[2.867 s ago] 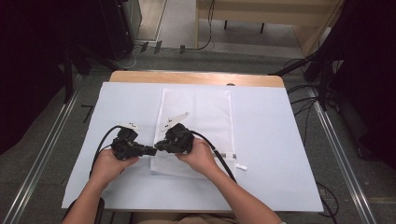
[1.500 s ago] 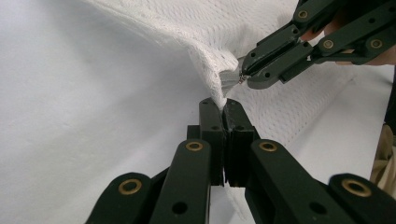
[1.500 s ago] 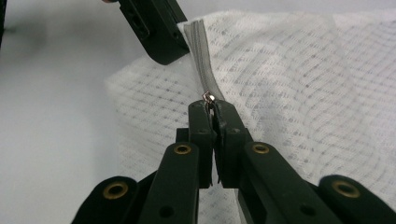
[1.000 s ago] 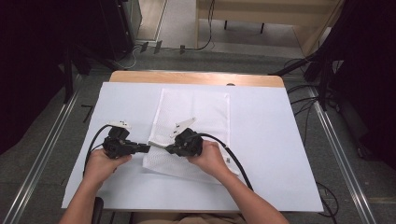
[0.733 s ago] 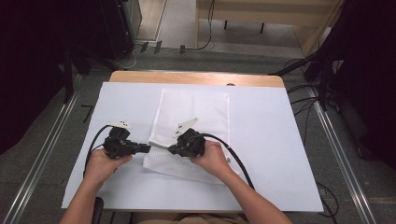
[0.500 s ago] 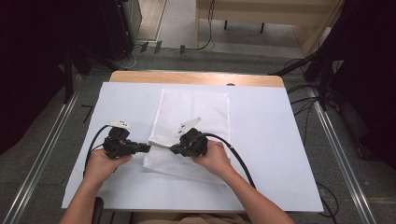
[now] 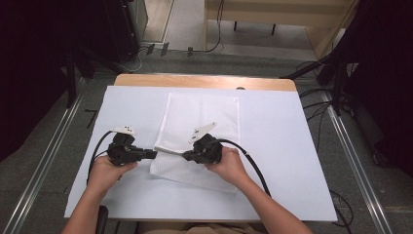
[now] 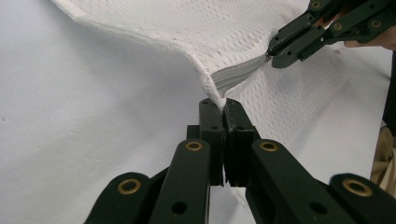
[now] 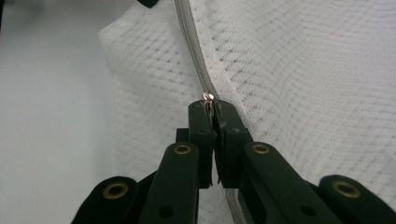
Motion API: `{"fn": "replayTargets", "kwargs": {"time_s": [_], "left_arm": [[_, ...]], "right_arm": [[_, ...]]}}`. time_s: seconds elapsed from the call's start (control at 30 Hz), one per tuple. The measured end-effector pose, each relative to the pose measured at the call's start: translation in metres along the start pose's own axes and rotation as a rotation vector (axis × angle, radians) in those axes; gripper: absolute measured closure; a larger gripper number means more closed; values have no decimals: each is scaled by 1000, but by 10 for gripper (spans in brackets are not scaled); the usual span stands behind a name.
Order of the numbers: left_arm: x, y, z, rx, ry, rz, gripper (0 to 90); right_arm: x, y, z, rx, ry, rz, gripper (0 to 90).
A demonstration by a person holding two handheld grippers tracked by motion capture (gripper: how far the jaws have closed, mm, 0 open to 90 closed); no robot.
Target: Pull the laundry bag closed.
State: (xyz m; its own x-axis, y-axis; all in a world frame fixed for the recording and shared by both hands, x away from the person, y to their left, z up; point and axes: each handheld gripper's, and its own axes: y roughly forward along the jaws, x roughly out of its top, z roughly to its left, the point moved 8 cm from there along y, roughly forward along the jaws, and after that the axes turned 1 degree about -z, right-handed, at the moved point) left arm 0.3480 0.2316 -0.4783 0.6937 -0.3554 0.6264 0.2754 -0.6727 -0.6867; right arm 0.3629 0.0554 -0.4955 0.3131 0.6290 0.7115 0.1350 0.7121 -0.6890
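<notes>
A white mesh bag (image 7: 204, 117) lies flat on the white table cover, with its near left corner lifted. My left gripper (image 7: 155, 154) is shut on that corner (image 8: 212, 88), at the end of the grey zipper (image 8: 238, 74). Across a short gap, my right gripper (image 7: 185, 156) is shut on the small metal zipper pull (image 9: 208, 97). In the right gripper view the zipper tape (image 9: 189, 32) runs away from the right gripper (image 9: 212, 108) over the mesh (image 9: 303, 70). The left gripper view shows the left gripper (image 8: 223, 105) low in the middle and the right gripper (image 8: 273, 56) at the upper right.
The white cover (image 7: 292, 146) spreads over a wooden table whose far edge (image 7: 204, 80) shows as a bare strip. A black cable (image 7: 253, 165) trails from the right gripper toward the near edge. Metal rails (image 7: 355, 161) run along the floor on both sides.
My right gripper has slid to the right along the zipper, widening the gap to the left gripper. The left gripper has stayed on the bag's corner.
</notes>
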Motion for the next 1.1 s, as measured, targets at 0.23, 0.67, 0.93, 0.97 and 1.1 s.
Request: {"fn": "replayTargets", "kwargs": {"time_s": [0.23,0.67,0.93,0.97,1.1], "left_arm": [[0,1,-1,1,3,0,888],[0,0,0,-1,1,-10,888],[0,-1,-1,-1,5,-11,887],[0,-1,-1,-2,5,-11,887],[0,-1,0,-1,6,-11,887]], "right_arm": [[-3,-4,-1,0,6,-8,884],[-8,-12,-2,1,14,-16,884],[-13,-14,-4,-3,21,-15,884],[-14,-15,-3,-6,27,-12,884],[-17,-16,-4,-9,28,-11,884]]}}
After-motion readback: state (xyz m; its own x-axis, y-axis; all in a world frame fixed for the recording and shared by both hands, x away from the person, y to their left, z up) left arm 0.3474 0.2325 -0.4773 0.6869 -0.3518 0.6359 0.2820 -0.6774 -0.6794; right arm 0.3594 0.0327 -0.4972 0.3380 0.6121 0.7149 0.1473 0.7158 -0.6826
